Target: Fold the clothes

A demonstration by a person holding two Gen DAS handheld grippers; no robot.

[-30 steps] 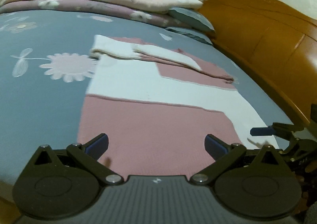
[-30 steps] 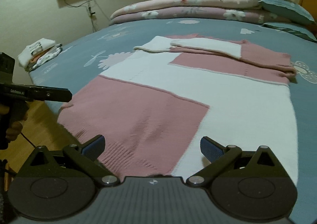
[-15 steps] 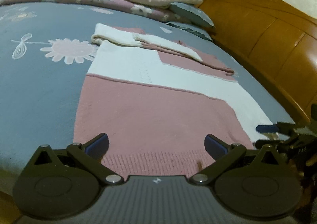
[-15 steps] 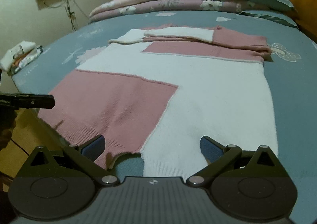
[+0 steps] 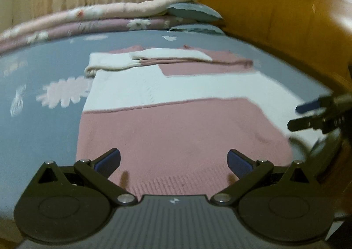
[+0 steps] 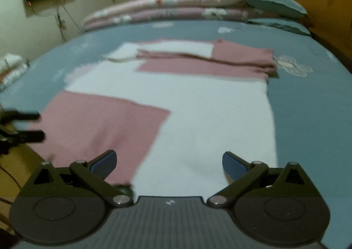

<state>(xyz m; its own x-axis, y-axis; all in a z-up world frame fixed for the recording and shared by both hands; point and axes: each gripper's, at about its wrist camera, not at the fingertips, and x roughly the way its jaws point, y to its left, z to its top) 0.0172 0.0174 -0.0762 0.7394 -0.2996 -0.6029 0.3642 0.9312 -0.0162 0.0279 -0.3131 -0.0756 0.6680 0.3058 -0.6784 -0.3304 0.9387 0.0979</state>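
**Both grippers wide open at the sweater's near hem**

The pink-and-white sweater [image 6: 198, 103] lies flat on the blue flowered bedsheet [image 6: 308, 99], its sleeves folded across the far end; your left gripper [image 5: 173, 161] hangs over the sweater's pink corner, jaws spread wide, gripping nothing; your right gripper [image 6: 168, 164] sits over the sweater's near hem where pink meets white, equally wide open and empty; beyond the sweater, folded quilts [image 6: 176, 7] are stacked; the wooden headboard [image 5: 275, 18] stands to the sweater's right.
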